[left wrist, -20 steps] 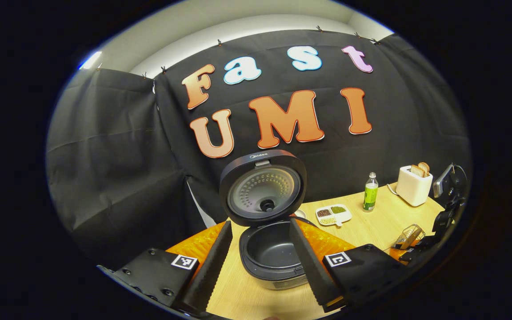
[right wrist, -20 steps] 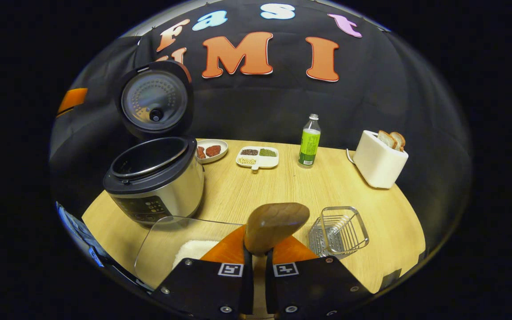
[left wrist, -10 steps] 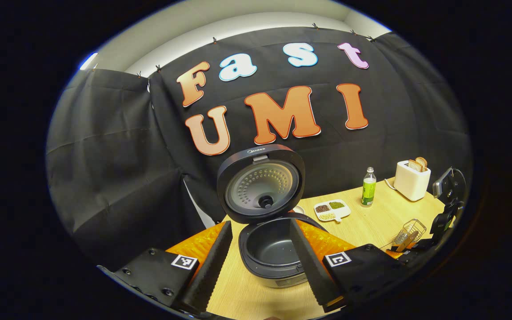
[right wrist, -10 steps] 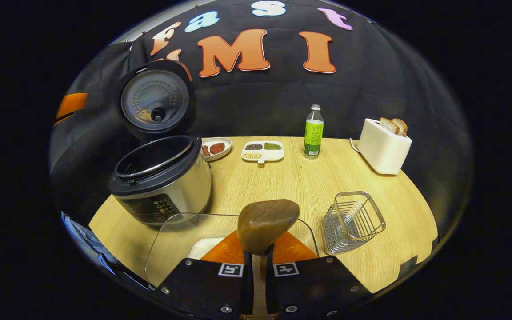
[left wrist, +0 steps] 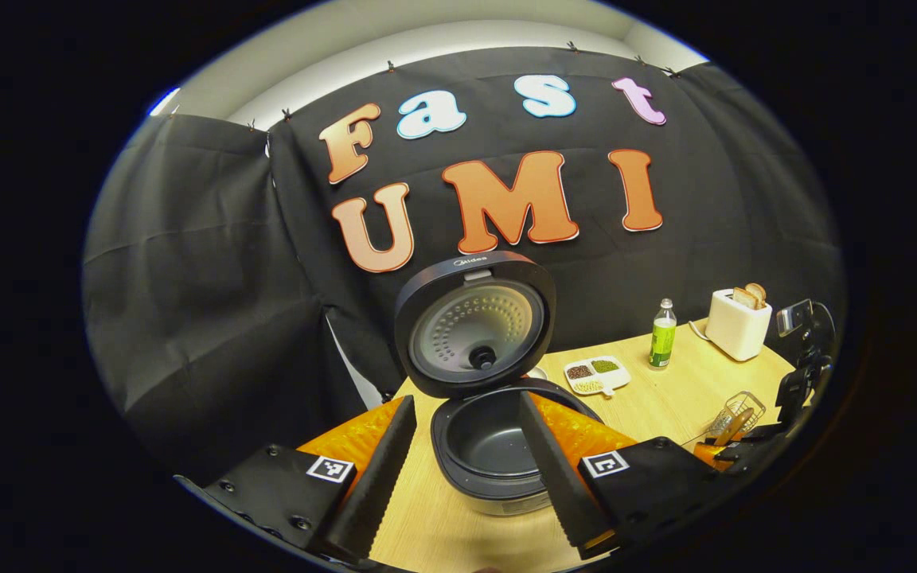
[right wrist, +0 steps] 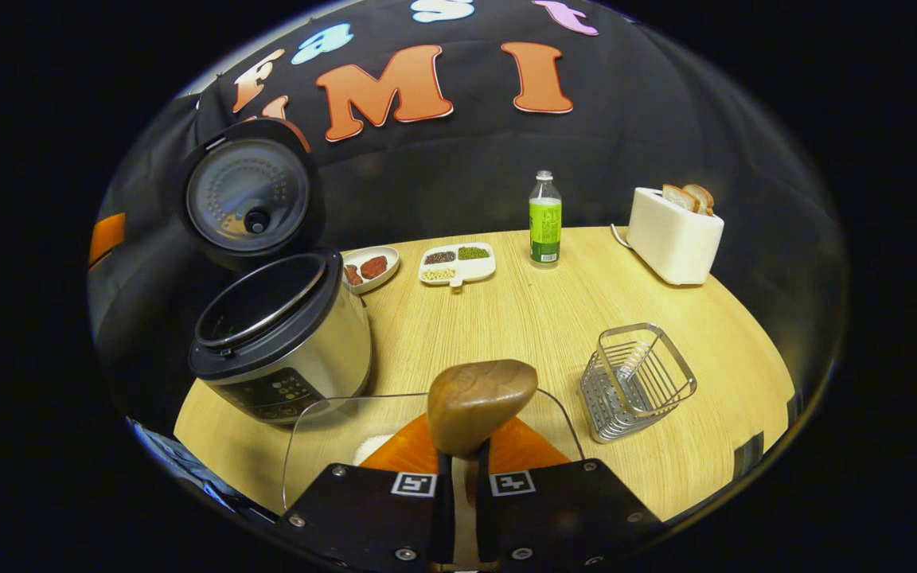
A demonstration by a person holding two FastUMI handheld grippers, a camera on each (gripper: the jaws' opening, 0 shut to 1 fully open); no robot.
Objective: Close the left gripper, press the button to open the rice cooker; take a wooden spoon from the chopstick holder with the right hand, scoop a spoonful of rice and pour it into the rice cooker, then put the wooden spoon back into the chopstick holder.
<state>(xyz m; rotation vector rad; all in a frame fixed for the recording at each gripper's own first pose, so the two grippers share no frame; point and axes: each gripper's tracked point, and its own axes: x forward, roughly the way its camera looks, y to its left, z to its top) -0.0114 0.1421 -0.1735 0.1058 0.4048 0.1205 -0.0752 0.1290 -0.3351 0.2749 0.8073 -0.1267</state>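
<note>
Gripping wooden spoon [right wrist: 481,402] — right gripper [right wrist: 458,465] level, low

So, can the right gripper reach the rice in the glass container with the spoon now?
Probably yes: the wooden spoon hangs right above the open glass container, nothing between it and the rice.

One rice cooker [right wrist: 279,338], one bottle [right wrist: 544,221], one toaster [right wrist: 673,235] — perhaps two bread slices [right wrist: 688,196] — two dishes [right wrist: 458,263].

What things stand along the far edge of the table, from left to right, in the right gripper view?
Small plate → divided dish → green bottle → white toaster.
</note>
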